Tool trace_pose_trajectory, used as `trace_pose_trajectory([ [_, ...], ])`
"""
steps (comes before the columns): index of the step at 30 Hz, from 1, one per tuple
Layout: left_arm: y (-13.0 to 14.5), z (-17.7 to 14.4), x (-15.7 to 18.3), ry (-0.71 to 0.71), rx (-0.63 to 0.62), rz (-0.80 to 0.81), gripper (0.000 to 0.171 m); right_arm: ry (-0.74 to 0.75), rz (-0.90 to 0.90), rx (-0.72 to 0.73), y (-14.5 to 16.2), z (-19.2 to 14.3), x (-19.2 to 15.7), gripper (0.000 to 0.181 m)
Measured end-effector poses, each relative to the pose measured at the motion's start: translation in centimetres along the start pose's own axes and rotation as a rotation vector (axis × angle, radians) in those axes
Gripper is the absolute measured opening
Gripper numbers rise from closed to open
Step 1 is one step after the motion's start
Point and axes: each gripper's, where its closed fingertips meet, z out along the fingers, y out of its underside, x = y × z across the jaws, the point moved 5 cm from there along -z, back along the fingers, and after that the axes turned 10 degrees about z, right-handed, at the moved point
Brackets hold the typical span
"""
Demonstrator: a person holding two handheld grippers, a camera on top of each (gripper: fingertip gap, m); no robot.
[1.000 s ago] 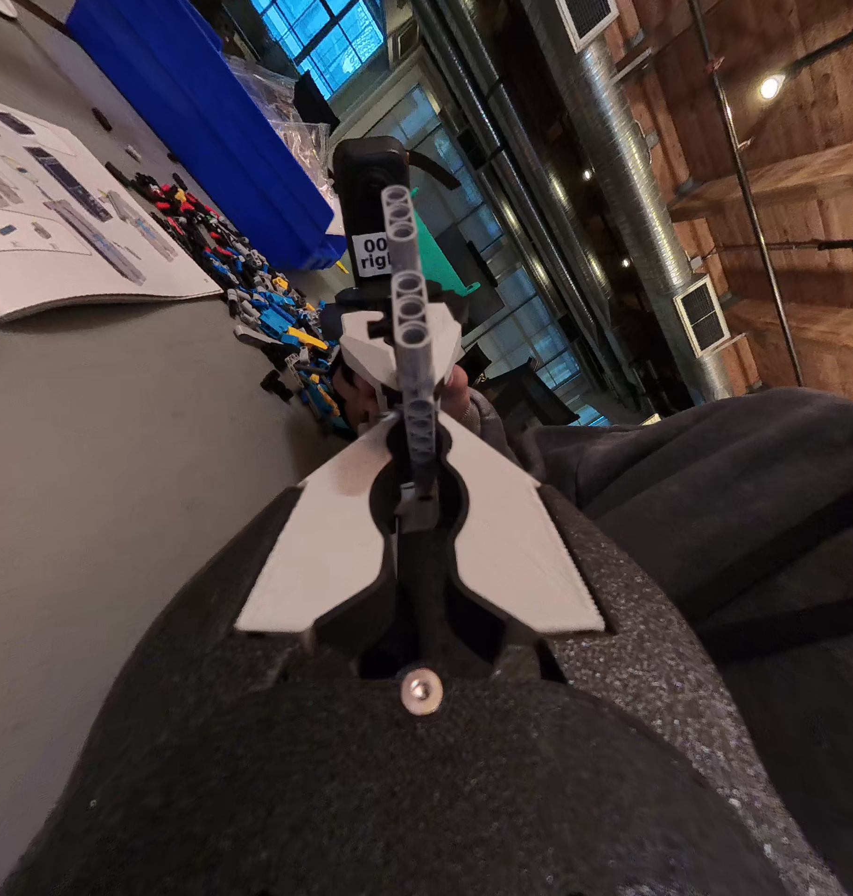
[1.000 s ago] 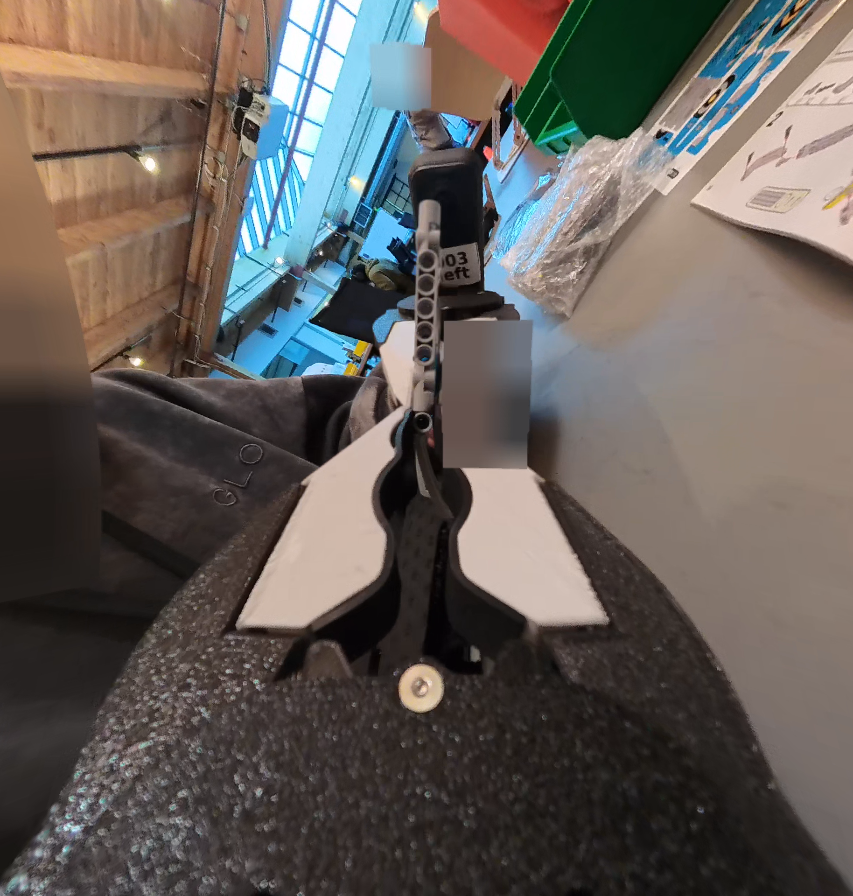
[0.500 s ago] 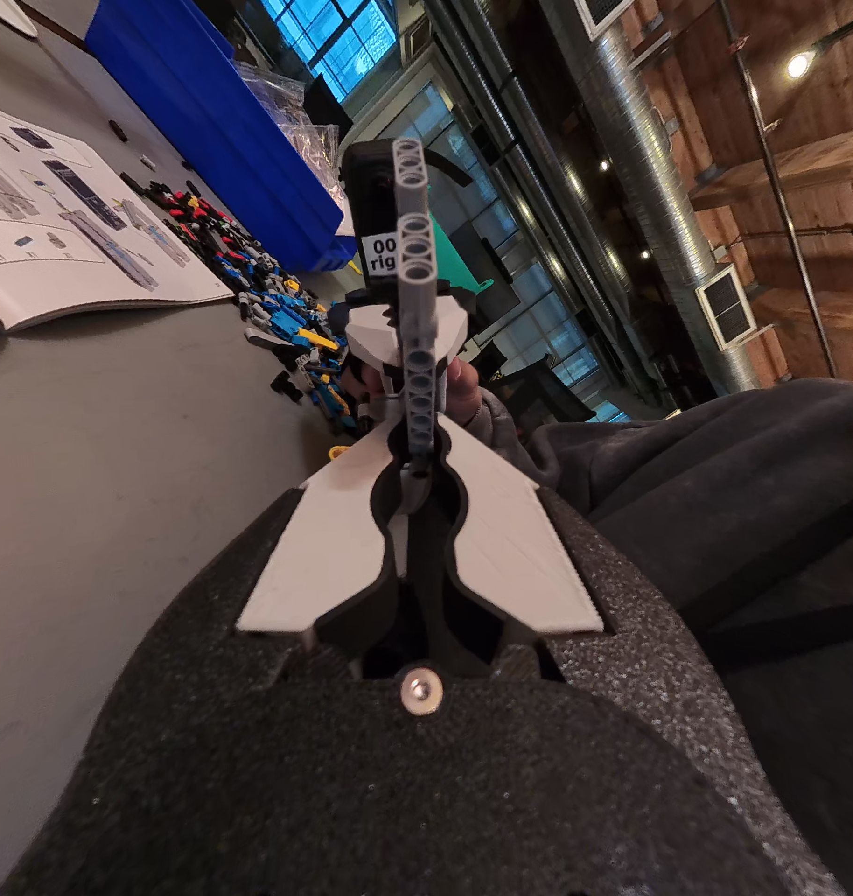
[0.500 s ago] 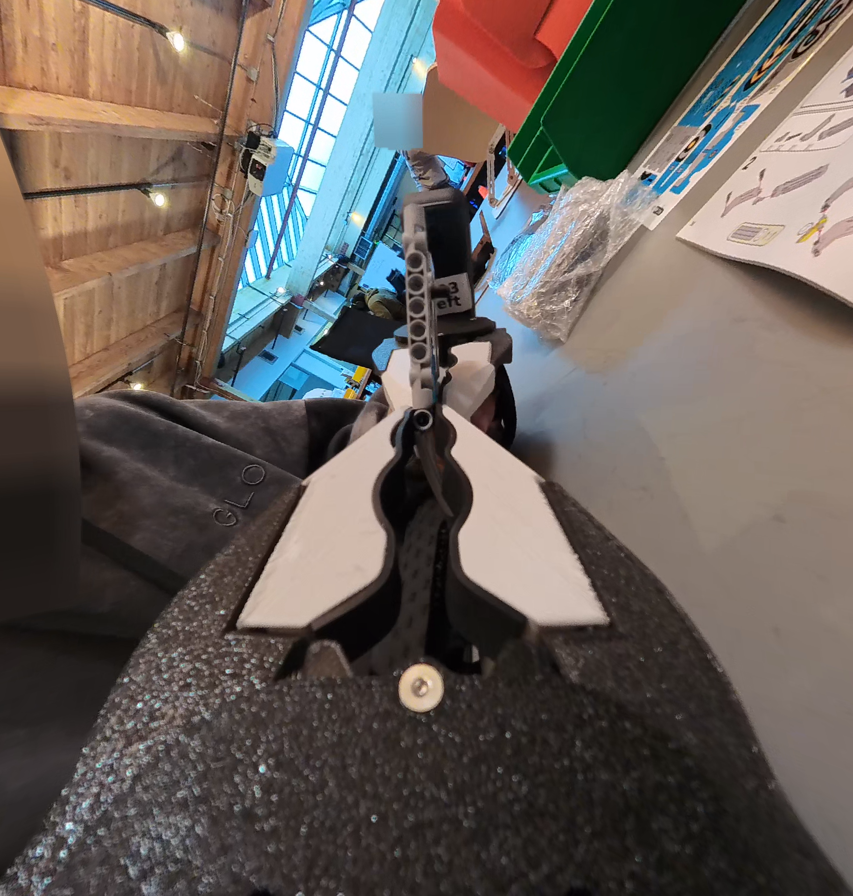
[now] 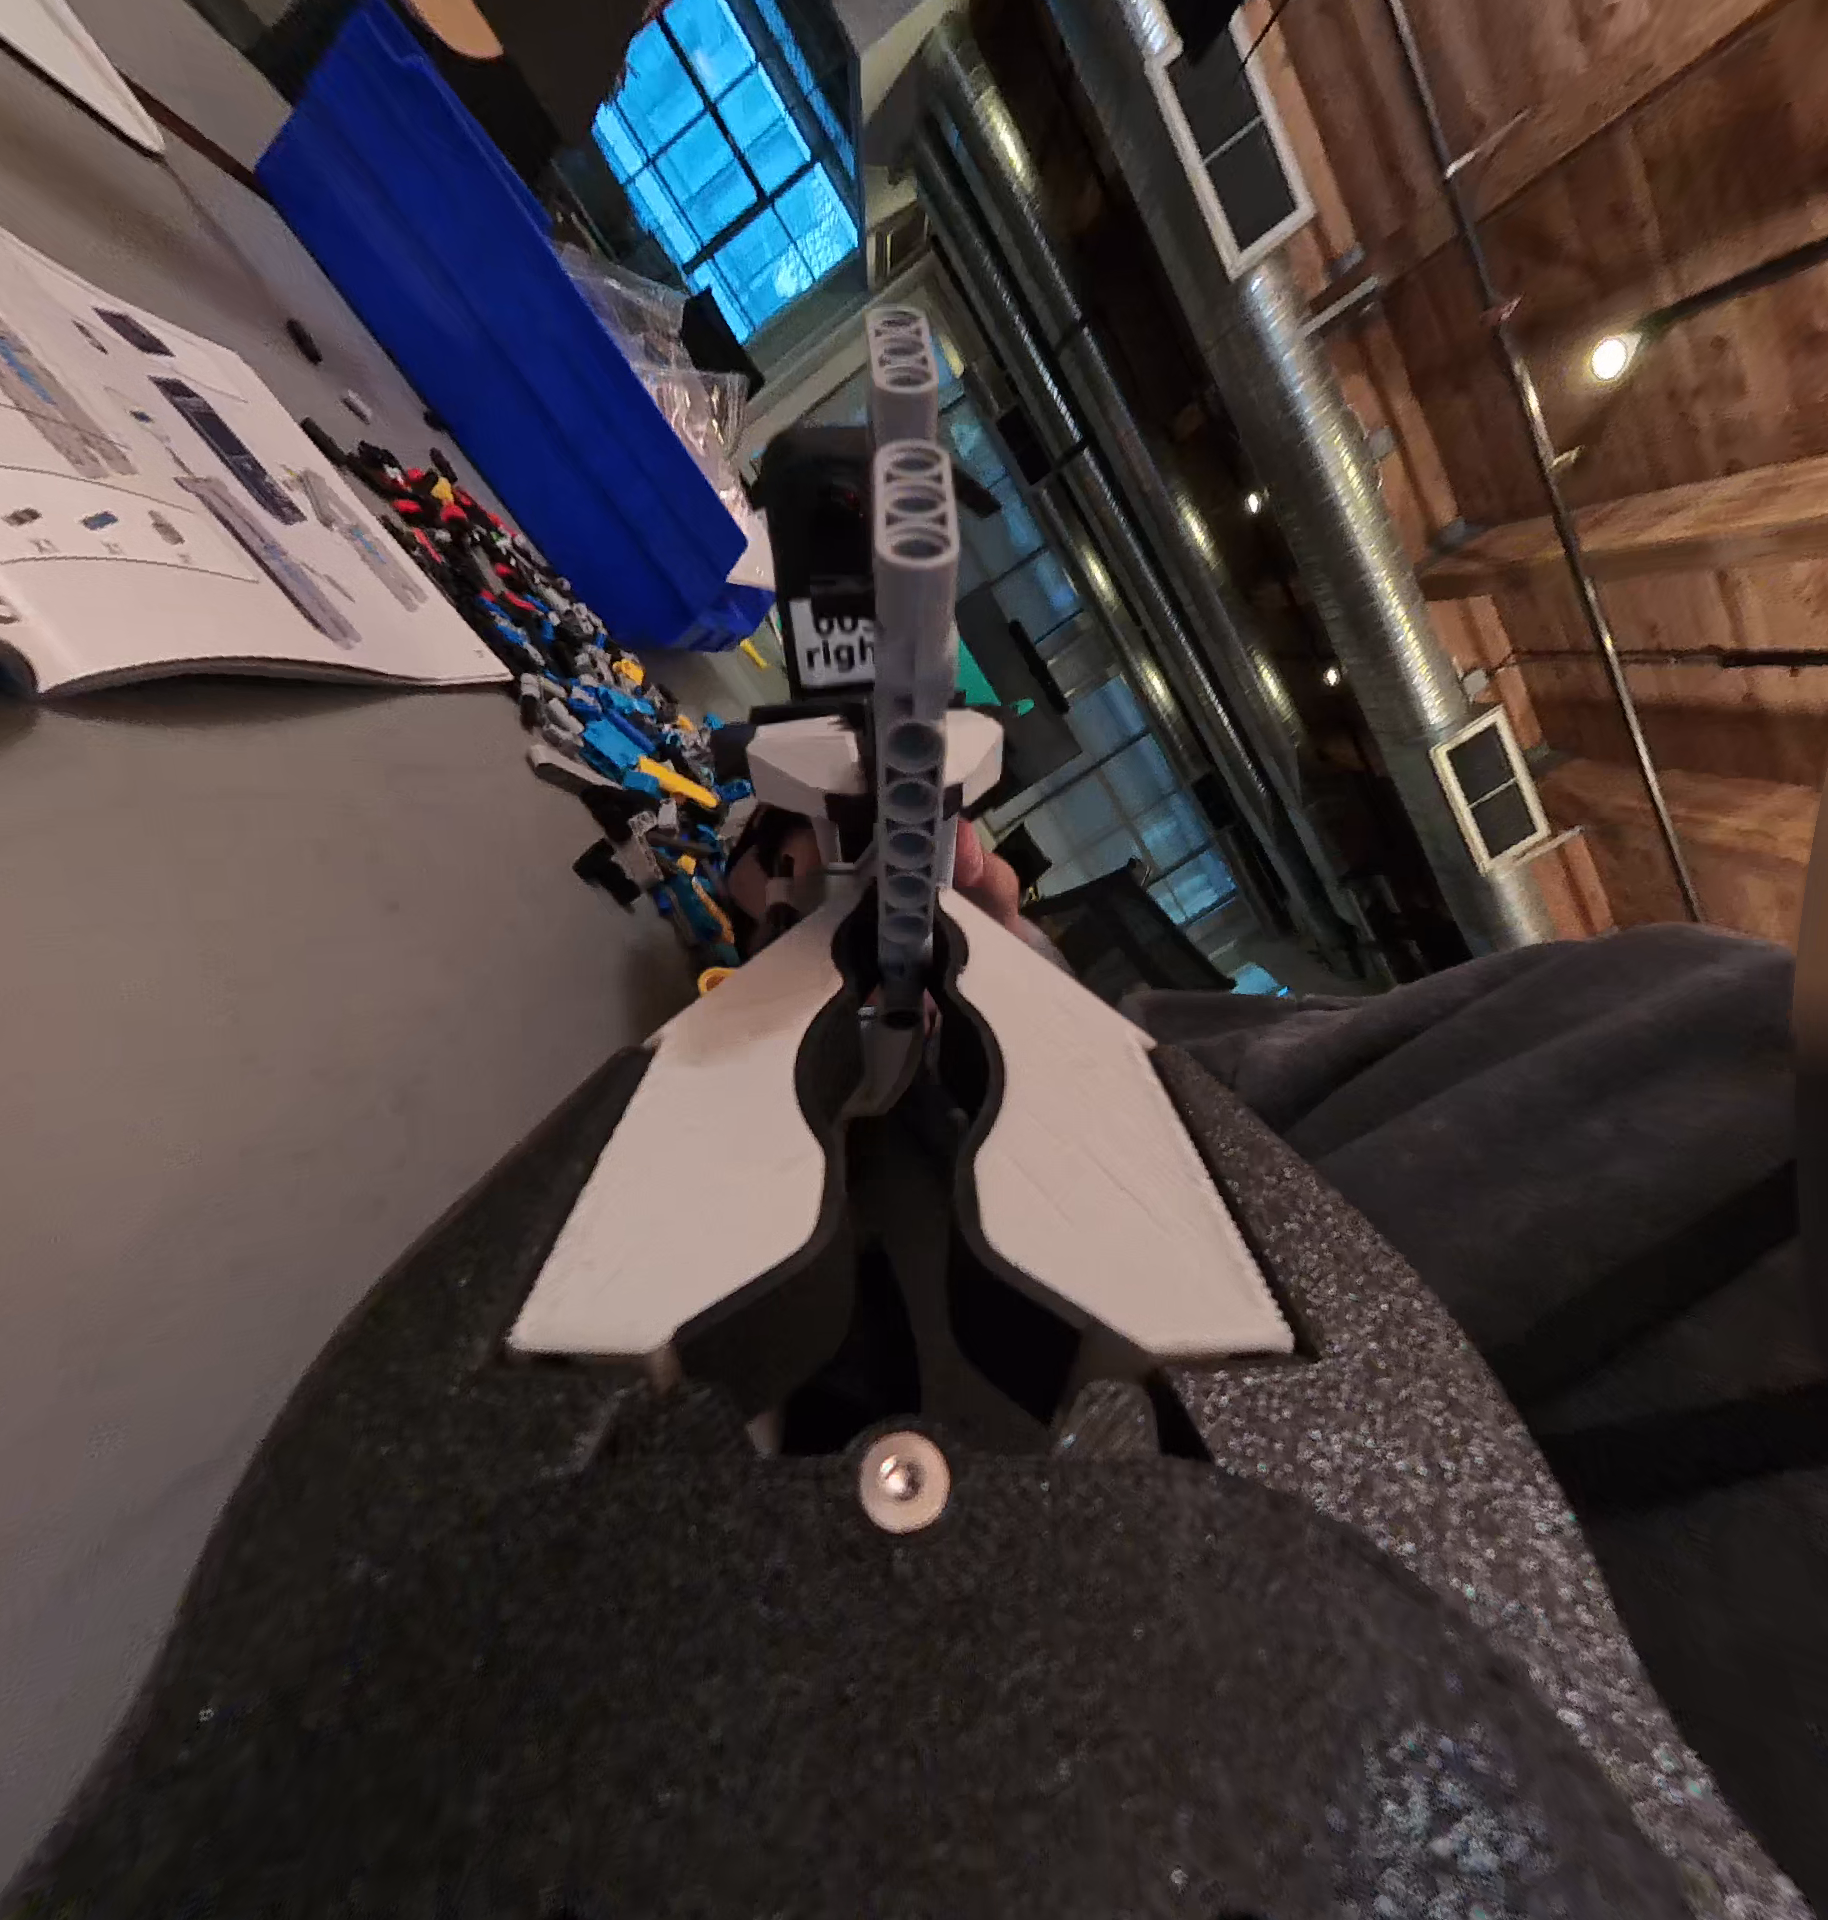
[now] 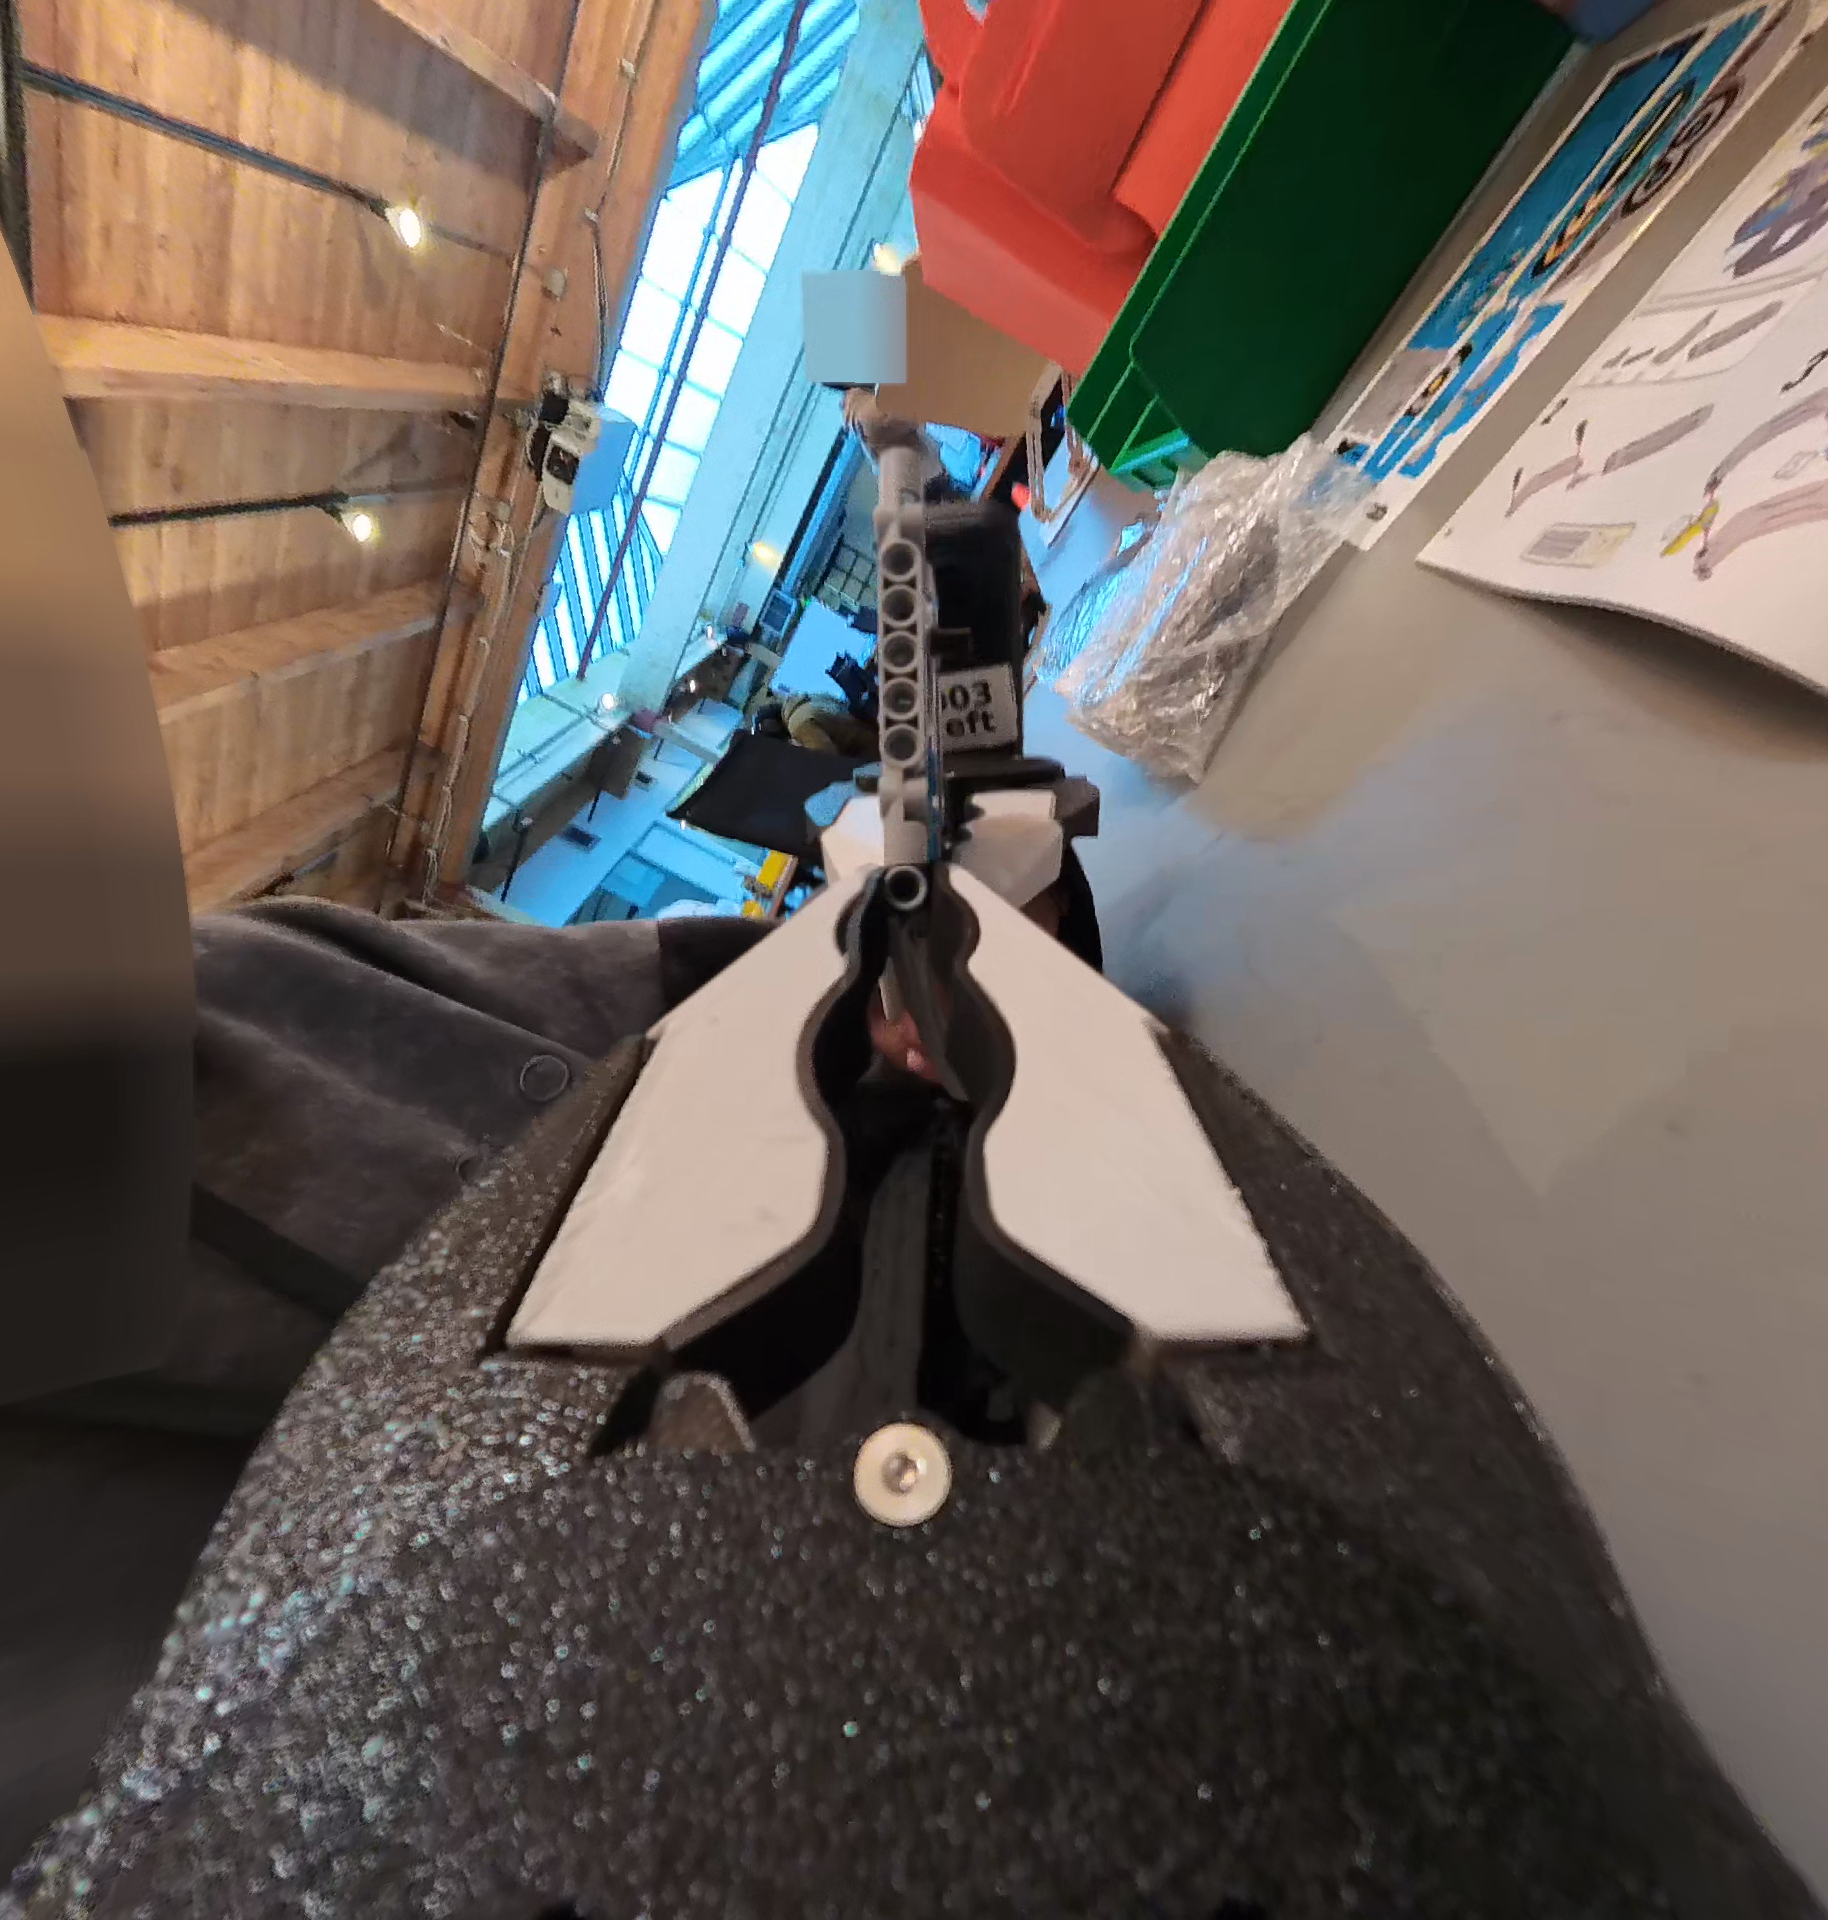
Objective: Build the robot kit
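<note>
1. Wooden walls, silver ducting and tall blue-lit windows stand behind a grey counter (image 5: 266, 987) that carries everything loose.
2. My left tongs (image 5: 902, 935) are pinched narrow on the lower end of a grey holed beam (image 5: 910, 665), which sticks straight out ahead of them, clear of the counter. A second grey beam (image 5: 902, 358) shows just behind and past its far end; I cannot tell how the two are joined.
3. My right tongs (image 6: 905, 891) are likewise pinched narrow, on a small grey round-ended part (image 6: 905, 886) at the near end of the same grey holed beam (image 6: 902, 665). A dark thin piece (image 6: 925, 1013) slants back between the fingers.
4. Each pair of tongs faces the other across the beam: the right tongs (image 5: 868, 764) show beyond it in the left wrist view, and the left tongs (image 6: 951, 831) beyond it in the right wrist view, each with a black camera block above.
5. A dark grey sleeve (image 5: 1512, 1143) lies beside the tongs, on the side away from the counter.
6. Near the left tongs a heap of small blue, black, red and yellow building pieces (image 5: 598, 717) lies on the counter, with an open instruction booklet (image 5: 162, 540) beside it and a blue bin (image 5: 494, 343) along the far edge.
7. Past the right tongs sits a crumpled clear plastic bag (image 6: 1190, 613), then printed sheets (image 6: 1668, 436), with a green bin (image 6: 1305, 260) and a red bin (image 6: 1024, 166) at the counter's far edge.
</note>
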Motion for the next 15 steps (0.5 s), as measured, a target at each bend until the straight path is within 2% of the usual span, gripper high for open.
trace_pose_trajectory([
  [4,0.0,-0.1,-0.2,0.022,0.006,-0.044,0.004,0.009,0.006,0.003,-0.1,0.1,0.1,0.006],
  [7,0.7,0.2,0.0,0.03,-0.072,-0.015,0.004,-0.001,0.013,-0.114,0.4,-0.5,0.2,0.008],
  [9,0.8,0.2,0.2,0.038,-0.09,-0.003,0.004,0.013,-0.01,-0.207,1.2,-0.6,0.0,0.026],
  [12,1.0,0.3,0.6,0.057,-0.111,0.016,0.004,0.033,-0.084,-0.228,1.5,-0.6,-0.4,0.005],
  [15,0.9,0.3,0.8,0.075,-0.102,0.008,0.004,0.022,-0.099,-0.221,1.4,-0.6,-0.6,0.006],
])
